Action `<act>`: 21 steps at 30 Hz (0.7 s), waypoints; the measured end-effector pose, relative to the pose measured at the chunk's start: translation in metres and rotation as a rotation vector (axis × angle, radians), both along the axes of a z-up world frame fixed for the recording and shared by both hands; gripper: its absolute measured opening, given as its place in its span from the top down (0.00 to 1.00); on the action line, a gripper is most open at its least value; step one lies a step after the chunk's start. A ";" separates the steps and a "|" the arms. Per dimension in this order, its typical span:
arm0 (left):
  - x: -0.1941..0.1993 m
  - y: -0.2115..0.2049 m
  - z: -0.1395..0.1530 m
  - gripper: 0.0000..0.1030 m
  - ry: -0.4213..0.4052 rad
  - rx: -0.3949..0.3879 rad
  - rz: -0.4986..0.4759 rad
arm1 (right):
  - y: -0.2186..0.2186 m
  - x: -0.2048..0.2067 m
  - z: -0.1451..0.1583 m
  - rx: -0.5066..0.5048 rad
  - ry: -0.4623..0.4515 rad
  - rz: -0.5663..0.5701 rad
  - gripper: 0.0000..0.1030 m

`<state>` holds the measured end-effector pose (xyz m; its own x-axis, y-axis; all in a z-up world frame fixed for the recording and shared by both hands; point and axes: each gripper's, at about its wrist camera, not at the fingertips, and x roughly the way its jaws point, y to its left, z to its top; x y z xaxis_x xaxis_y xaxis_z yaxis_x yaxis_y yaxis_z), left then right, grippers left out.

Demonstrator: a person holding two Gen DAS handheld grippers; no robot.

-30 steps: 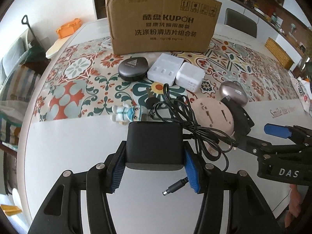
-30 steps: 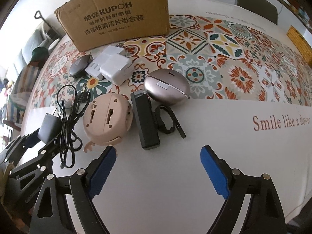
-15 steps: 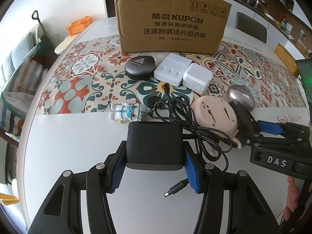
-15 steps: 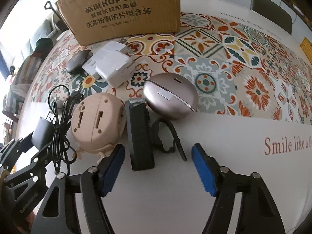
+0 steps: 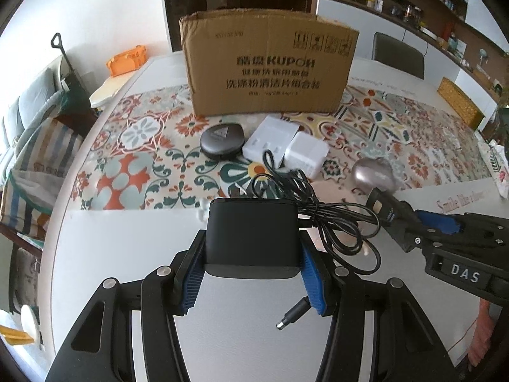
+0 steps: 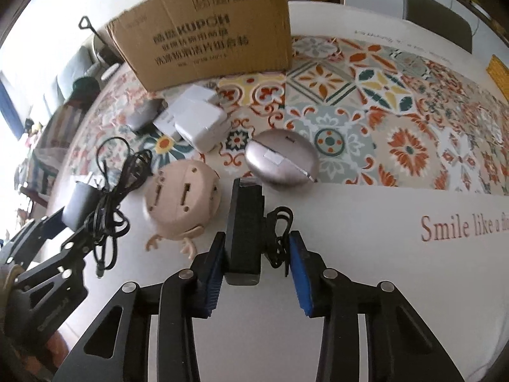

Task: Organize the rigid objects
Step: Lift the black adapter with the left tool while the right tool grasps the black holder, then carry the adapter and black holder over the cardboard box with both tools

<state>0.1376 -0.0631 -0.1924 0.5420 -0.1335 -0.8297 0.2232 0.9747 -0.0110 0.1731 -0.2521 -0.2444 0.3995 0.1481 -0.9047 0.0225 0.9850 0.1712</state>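
Note:
My left gripper is shut on a black power adapter and holds it above the table; its tangled black cable hangs to the right. My right gripper is closed around a black rectangular device with a strap; the left pad touches the device and the right pad is against the strap. A beige round toy, a grey oval case, white chargers and a dark oval case lie on the table. The cardboard box stands behind them.
The table has a patterned runner across its middle. A chair stands beyond the far edge. A sofa with cushions is at the left. A wicker basket sits at the far right.
My left gripper has lifted the adapter higher, hiding the small figurine. My right gripper has moved forward and narrowed its jaws around the black device with the strap.

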 end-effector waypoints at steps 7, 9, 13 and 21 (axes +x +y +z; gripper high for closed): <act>-0.003 0.001 0.025 0.48 -0.057 -0.022 -0.020 | 0.002 -0.004 0.032 -0.002 -0.074 -0.002 0.63; -0.003 0.002 0.028 0.48 -0.063 -0.025 -0.024 | 0.003 -0.003 0.038 0.000 -0.088 -0.003 0.63; -0.007 0.005 0.030 0.48 -0.062 -0.028 -0.024 | 0.006 -0.003 0.041 0.003 -0.097 0.001 0.63; -0.012 0.010 0.046 0.48 -0.117 -0.029 -0.026 | 0.015 -0.006 0.047 0.025 -0.112 0.032 0.63</act>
